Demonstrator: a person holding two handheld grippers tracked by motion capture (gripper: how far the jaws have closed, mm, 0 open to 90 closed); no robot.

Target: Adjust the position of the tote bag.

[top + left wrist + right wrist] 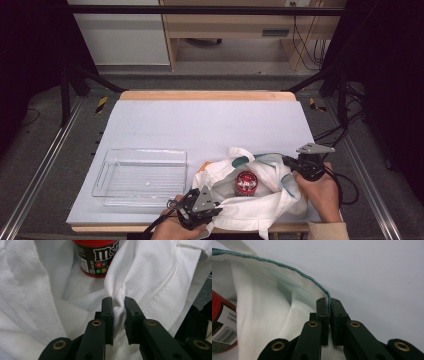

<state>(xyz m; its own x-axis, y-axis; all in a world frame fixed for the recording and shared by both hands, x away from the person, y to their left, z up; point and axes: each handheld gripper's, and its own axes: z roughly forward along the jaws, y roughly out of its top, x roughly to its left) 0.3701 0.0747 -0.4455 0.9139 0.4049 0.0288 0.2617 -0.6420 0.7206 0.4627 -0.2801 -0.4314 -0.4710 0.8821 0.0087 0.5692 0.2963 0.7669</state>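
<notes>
both grippers' fingers [108, 312] seemingly pinch the white cloth [260, 200] around the candy tub [246, 183].

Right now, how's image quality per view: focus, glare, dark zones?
High view: table evenly lit, surroundings fall to near black, no glare on the clear tray. Left gripper view: white bag weave sharp, candy jar label readable, slightly soft, cropped at top. Right gripper view: green-edged bag rim in focus beside the jaws, background tabletop featureless, mild vignetting in the corners.
</notes>
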